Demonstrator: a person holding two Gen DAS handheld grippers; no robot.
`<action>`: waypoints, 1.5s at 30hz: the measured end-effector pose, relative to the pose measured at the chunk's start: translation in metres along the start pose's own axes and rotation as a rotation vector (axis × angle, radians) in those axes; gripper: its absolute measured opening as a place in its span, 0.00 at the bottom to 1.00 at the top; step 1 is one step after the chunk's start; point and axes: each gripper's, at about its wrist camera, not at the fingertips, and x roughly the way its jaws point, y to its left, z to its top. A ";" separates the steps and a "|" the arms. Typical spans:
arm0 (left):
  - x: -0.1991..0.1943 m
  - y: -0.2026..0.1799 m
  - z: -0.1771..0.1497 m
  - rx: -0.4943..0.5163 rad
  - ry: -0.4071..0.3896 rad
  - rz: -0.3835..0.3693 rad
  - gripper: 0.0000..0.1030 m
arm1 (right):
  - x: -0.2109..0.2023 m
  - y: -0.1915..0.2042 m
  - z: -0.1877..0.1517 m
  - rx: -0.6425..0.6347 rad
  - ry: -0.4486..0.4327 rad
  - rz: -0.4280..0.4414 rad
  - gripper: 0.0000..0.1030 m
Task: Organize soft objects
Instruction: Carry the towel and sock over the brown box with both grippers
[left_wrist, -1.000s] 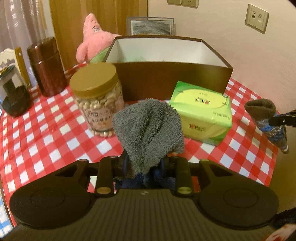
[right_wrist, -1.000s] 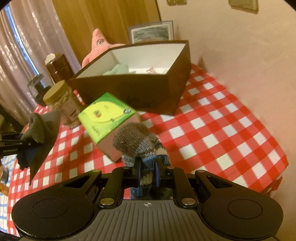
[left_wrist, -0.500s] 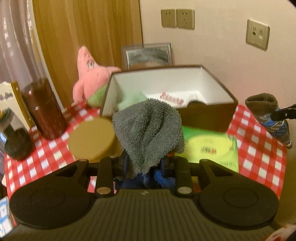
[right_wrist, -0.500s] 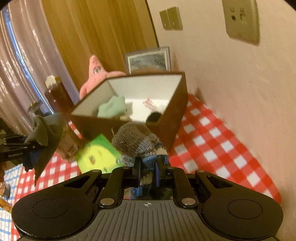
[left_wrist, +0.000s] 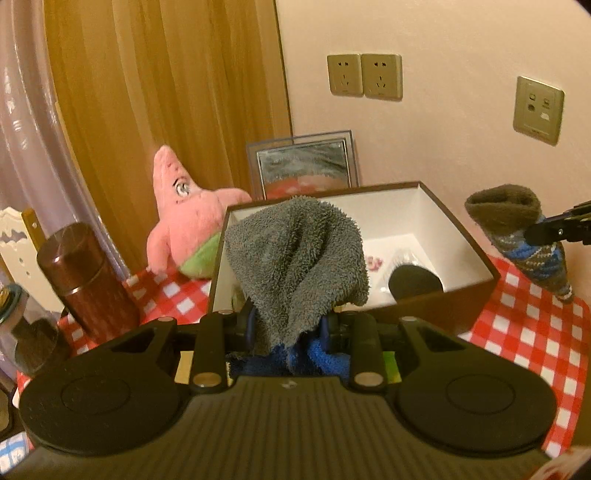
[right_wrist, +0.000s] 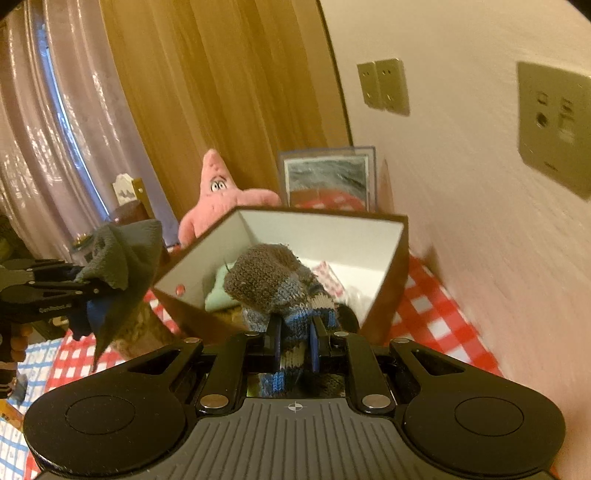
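While the left gripper (left_wrist: 288, 325) pinches a grey towel (left_wrist: 295, 266) hiding much of the box (left_wrist: 476, 254), the right gripper (right_wrist: 295, 343) clamps a knitted sock (right_wrist: 273, 284).

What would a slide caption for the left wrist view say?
Left gripper carries a grey towel toward an open brown box.

quick count: one grey towel (left_wrist: 295, 258), one knit sock (right_wrist: 277, 284), one brown box (left_wrist: 461, 295), one pink starfish plush (left_wrist: 184, 225) upper left, one brown canister (left_wrist: 85, 280), one framed picture (left_wrist: 303, 162), three wall plates, two tongs.
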 end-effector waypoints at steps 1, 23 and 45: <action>0.003 0.000 0.005 0.001 -0.004 0.001 0.27 | 0.004 0.000 0.004 -0.001 -0.004 0.005 0.15; 0.100 -0.008 0.085 -0.006 -0.007 -0.040 0.28 | 0.105 -0.009 0.070 0.070 0.010 0.023 0.15; 0.196 -0.020 0.084 0.002 0.165 -0.073 0.28 | 0.169 -0.040 0.072 0.171 0.085 -0.029 0.14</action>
